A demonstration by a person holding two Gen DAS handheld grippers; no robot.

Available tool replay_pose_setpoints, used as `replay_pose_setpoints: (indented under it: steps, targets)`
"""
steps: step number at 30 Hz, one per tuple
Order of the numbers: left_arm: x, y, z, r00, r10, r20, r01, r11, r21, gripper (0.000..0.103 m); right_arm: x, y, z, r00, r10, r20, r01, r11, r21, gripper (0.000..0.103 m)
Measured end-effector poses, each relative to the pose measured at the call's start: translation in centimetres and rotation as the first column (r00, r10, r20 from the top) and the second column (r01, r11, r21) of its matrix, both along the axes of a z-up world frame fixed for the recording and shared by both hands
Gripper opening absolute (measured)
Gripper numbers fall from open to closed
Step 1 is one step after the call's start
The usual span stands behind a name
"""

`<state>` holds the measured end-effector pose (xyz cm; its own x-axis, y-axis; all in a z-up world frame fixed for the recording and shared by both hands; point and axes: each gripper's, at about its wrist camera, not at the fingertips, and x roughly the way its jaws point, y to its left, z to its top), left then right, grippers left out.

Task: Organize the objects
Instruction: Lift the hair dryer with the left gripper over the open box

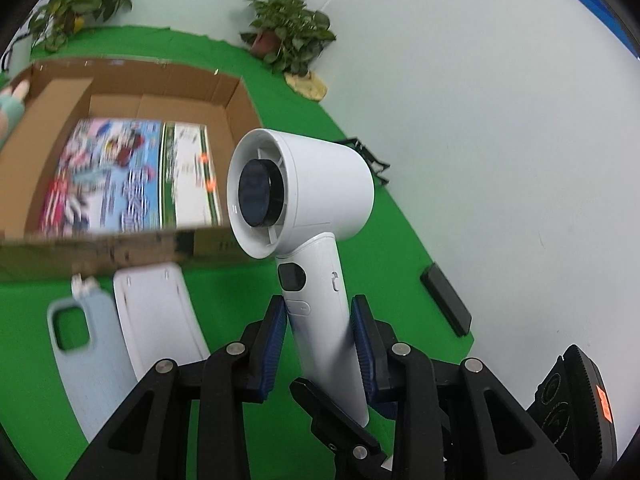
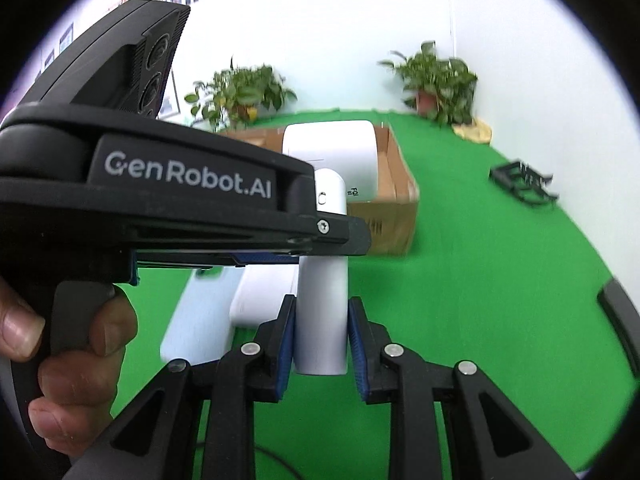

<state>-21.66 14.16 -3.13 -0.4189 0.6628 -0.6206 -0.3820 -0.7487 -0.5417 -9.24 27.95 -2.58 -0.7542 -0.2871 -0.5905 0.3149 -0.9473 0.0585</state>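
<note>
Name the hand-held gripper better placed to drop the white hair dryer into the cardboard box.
Left. Both grip its handle, but the left hand-held gripper holds the hair dryer higher up, nearer its head, beside the cardboard box.

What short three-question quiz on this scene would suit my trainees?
1. True or false: the left tool and the right tool both grip the white handheld fan by its handle.
2. What lies inside the cardboard box? A) a colourful printed package B) apples C) towels
3. Fill in: the surface under the box is coloured ____.
Key: 1 true; 2 A; 3 green.
</note>
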Motion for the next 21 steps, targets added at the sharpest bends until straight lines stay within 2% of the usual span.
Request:
replay_pose_setpoints:
  steps: [6,9,12,17,21]
  targets:
    - [-5.7,0.0,3.7,0.999,-0.003,-0.054,0.003,1.0,0.007,0.03,-5.0,0.6,3.1,0.999,0.007,-0.047,-0.008,1.0,-0.018,0.024]
    - [-10.3,1.3,4.9,0.999,-0.011,-0.051,0.011,1.0,-0.001,0.03,-8.5,0.5,4.2,0.999,0.008,-0.044,-0.009,1.0,-0.025,0.024]
    - [-12.7,1.2,5.2,1.0,-0.02,-0.009,0.02,1.0,0.009,0.03,-12.0,0.3,4.8,0.999,0.01,-0.033,-0.01,1.0,-0.003,0.024]
    - [-18.3,0.8,3.1,0.994,-0.001,0.109,-0.001,1.0,0.022,0.031,-16.9,-0.2,4.1,0.997,0.034,0.073,-0.033,0.999,-0.015,0.024]
    - [-21.7,0.9,-1.1,0.978,0.022,0.209,-0.022,1.0,-0.003,0.031,-19.9,-0.9,2.0,0.984,0.045,0.174,-0.044,0.999,-0.014,0.024]
